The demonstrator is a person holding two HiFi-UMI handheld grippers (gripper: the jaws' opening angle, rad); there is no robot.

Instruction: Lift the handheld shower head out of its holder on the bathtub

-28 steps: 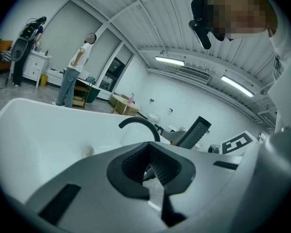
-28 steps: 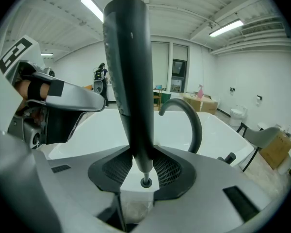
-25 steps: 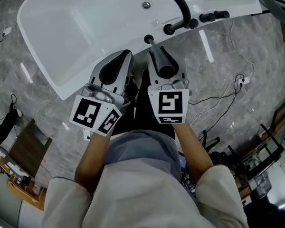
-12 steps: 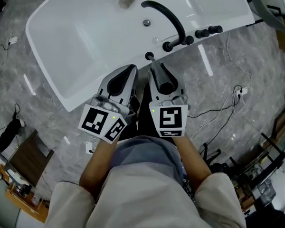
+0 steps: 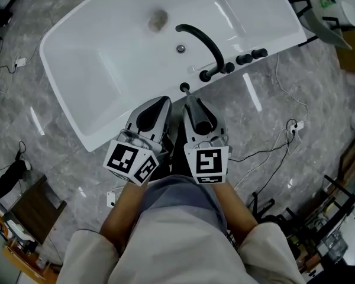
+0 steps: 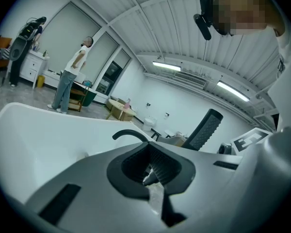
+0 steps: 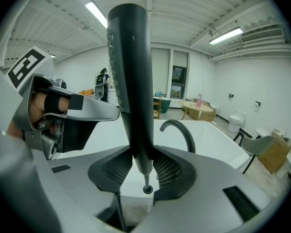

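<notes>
Since the earlier frames the white bathtub has come further into the head view. Its curved black spout is now seen whole, where a second ago it was cut by the top edge. Both grippers have stayed side by side just short of the near rim, with no change in their grip.

The bathtub lies diagonally across the grey marble floor. Its drain is at the far end, and a row of black knobs sits on the rim to the right of the spout.

The right gripper is clamped on the handheld shower head, its ribbed pads pressing both sides of the dark wand. The wand's long axis runs from the person toward the rim, with the narrow end pointing at the tub. In the right gripper view it stands upright and tapers down to a thin stem.

The left gripper has its jaws drawn together on nothing.

The small black holder sits on the rim, just ahead of the wand's narrow end. Whether the stem is seated in it or already clear cannot be told (the two overlap in both views). The spray face is not visible, and the wand's rear end is hidden by the gripper body.
</notes>
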